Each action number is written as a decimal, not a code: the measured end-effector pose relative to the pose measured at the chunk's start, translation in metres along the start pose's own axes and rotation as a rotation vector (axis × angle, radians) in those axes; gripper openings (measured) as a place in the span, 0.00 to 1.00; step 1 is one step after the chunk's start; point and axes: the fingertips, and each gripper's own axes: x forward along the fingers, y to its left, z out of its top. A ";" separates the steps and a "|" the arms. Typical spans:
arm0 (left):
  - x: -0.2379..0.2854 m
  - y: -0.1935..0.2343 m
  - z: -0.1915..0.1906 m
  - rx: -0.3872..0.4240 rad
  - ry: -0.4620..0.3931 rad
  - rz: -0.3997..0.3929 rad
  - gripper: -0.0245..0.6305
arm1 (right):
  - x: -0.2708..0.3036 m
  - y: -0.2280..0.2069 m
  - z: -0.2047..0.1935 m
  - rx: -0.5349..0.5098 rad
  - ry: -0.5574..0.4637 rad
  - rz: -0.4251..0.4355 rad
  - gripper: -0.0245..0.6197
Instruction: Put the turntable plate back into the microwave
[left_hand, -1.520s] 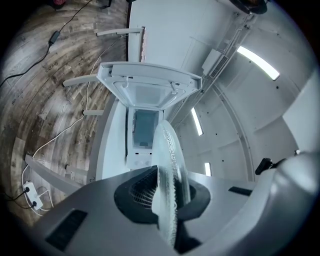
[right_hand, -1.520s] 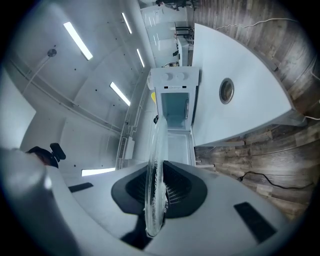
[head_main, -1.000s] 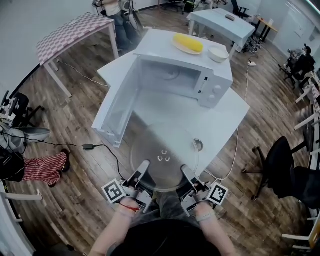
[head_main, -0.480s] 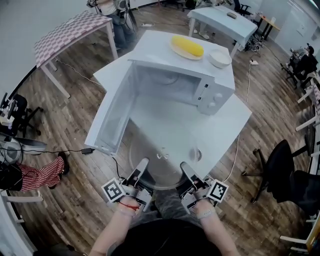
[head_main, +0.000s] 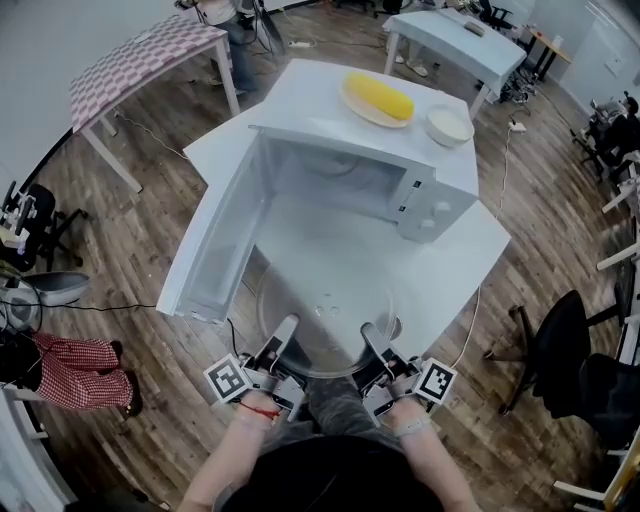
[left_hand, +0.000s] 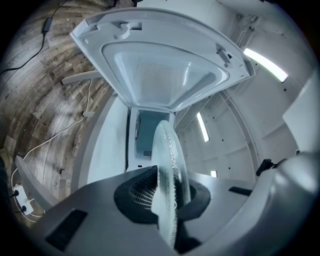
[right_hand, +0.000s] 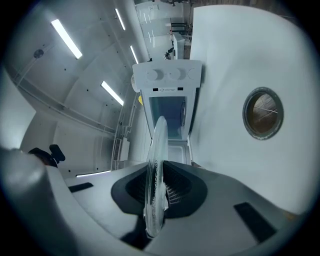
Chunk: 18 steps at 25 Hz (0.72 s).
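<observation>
Round clear glass turntable plate (head_main: 325, 305) | likely stiff, slippery, breakable | left gripper (head_main: 284, 332) and right gripper (head_main: 368, 336) fingers pinch its near rim | open white microwave (head_main: 350, 185) ahead.

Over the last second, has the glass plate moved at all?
Yes. The glass plate has moved forward, toward the open microwave. Against the round hole in the table, it now sits farther along.

Yellow corn (head_main: 380, 95), white bowl (head_main: 448, 125), checkered table (head_main: 140, 62), black chair (head_main: 565, 335), wooden floor (head_main: 130, 240)
</observation>
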 end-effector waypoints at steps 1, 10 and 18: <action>0.003 0.001 0.001 0.000 -0.003 0.004 0.09 | 0.002 -0.001 0.003 0.002 0.003 -0.002 0.10; 0.031 0.007 0.014 0.018 -0.029 -0.001 0.09 | 0.026 -0.008 0.029 0.007 0.029 0.005 0.10; 0.043 0.018 0.015 0.023 -0.054 -0.004 0.09 | 0.031 -0.019 0.045 0.013 0.055 0.004 0.10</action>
